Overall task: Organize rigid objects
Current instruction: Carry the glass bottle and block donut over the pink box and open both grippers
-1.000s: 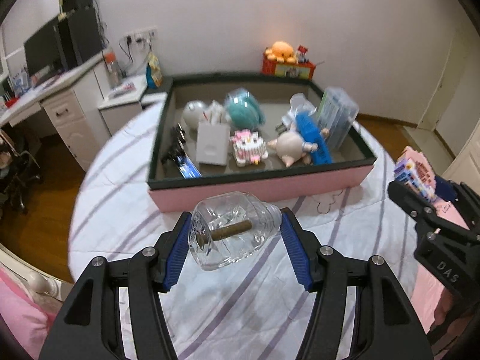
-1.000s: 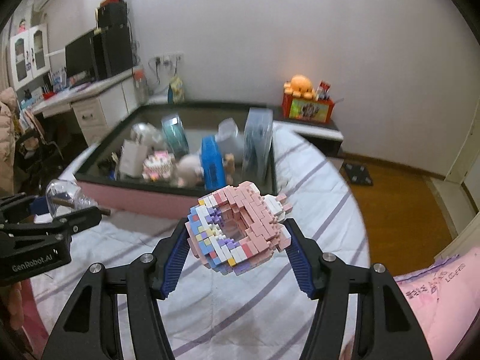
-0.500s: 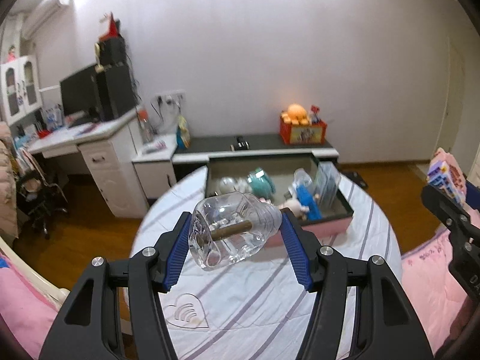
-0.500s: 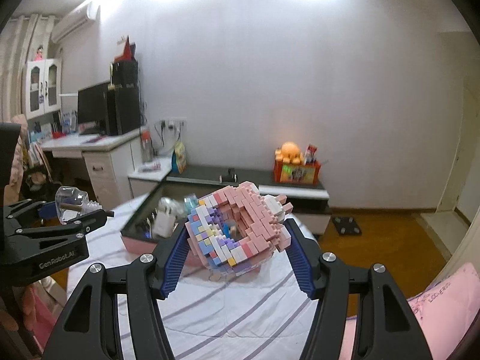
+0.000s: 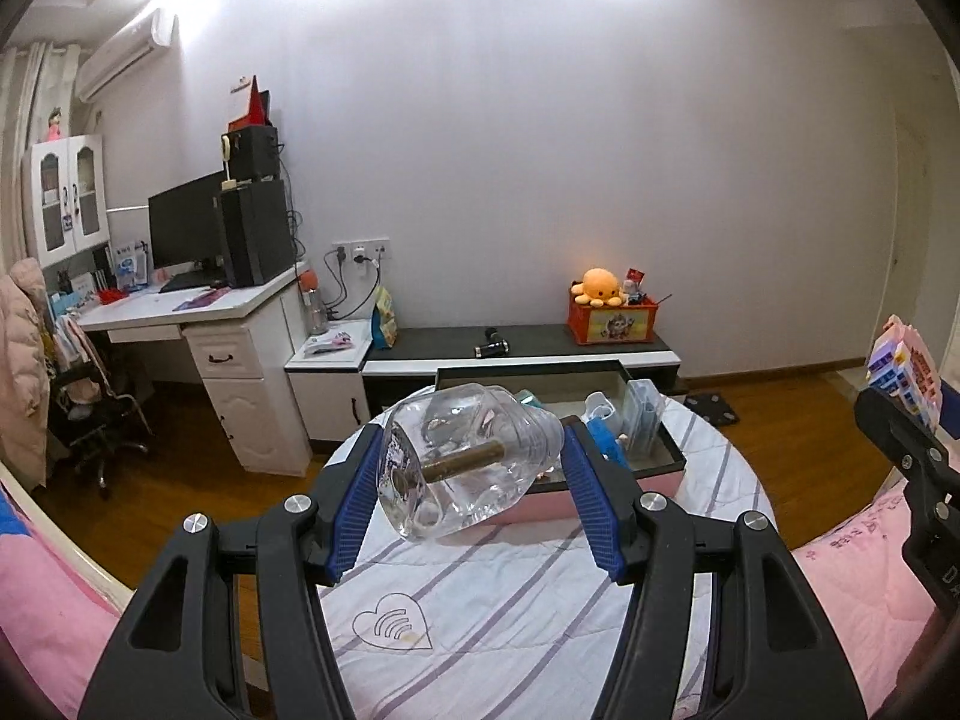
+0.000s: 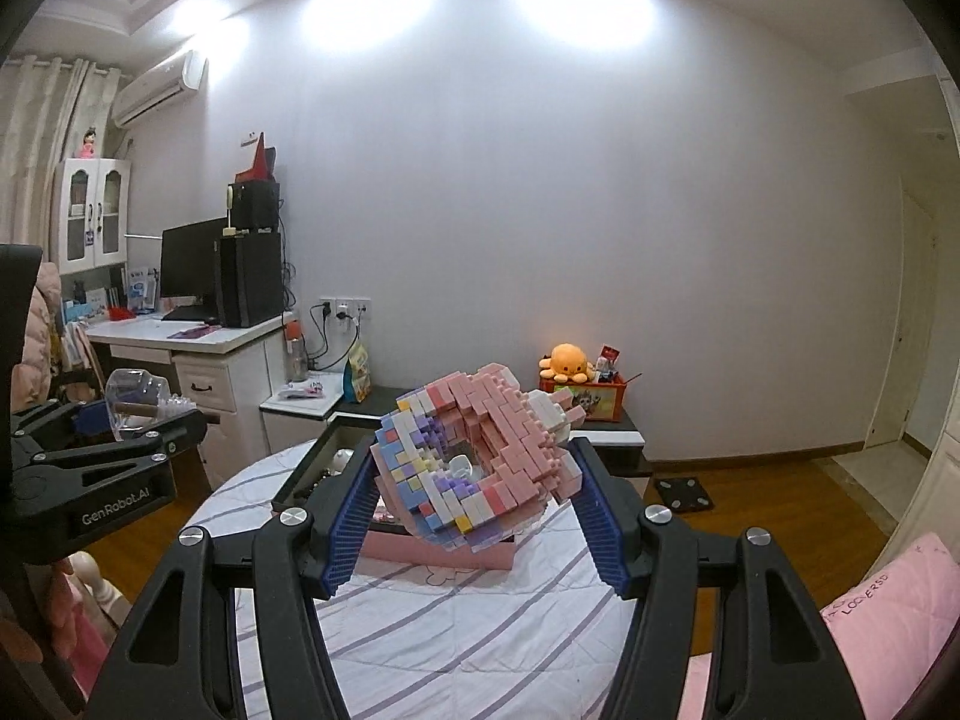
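With both loads aloft above the round table [image 5: 540, 618], left gripper [image 5: 474, 468] clamps the clear glass bottle [image 5: 468, 462]; right gripper [image 6: 474, 474] pinches the brick-built model [image 6: 474, 456] — smooth glass could slip, bricks might crumble.

I note a plain white wall [image 5: 570, 150] lit from above and a wood floor [image 5: 180, 480]. At left stand a white desk [image 5: 198, 324] with monitor [image 5: 183, 228], a glass-front cabinet [image 5: 66, 198], and an air conditioner [image 5: 126, 51] high up. A low dark-topped unit [image 5: 522, 354] runs along the wall's foot.
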Available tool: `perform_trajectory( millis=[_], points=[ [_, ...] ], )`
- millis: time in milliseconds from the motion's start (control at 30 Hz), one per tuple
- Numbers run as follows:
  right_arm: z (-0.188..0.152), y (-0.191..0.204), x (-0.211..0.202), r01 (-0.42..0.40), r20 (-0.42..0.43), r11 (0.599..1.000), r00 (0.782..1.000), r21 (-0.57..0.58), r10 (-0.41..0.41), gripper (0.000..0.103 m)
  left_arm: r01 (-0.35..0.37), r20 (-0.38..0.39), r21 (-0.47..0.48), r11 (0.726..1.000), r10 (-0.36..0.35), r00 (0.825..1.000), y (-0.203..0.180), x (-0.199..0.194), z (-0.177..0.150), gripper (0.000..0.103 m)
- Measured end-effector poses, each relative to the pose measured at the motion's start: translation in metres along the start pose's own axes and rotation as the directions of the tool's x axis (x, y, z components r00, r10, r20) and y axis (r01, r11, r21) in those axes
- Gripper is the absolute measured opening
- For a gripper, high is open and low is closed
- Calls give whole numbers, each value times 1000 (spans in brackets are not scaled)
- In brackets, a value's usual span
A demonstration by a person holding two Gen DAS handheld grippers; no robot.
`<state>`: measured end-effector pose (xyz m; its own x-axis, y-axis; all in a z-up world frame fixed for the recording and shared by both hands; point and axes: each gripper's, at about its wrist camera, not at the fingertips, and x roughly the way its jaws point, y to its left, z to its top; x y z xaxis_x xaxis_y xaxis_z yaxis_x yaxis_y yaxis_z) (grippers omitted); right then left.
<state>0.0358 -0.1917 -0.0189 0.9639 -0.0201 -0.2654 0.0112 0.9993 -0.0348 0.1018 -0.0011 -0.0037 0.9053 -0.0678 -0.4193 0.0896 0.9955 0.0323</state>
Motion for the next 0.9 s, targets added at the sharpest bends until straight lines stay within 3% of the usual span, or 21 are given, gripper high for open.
perform_trajectory(
  millis=[433,733,900],
  points=[
    [-2,-7,-5,2,15,1000,1000,18,-2,63,-1,8,5,1000,1,1000,-3,-1,3,61],
    [2,-8,17,3,-1,1000,1000,21,-2,63,-11,2,1,1000,11,1000,-3,10,8,61],
    [19,-8,34,-34,33,999,999,9,34,63,-33,39,-3,999,33,999,2,25,29,61]
  ],
)
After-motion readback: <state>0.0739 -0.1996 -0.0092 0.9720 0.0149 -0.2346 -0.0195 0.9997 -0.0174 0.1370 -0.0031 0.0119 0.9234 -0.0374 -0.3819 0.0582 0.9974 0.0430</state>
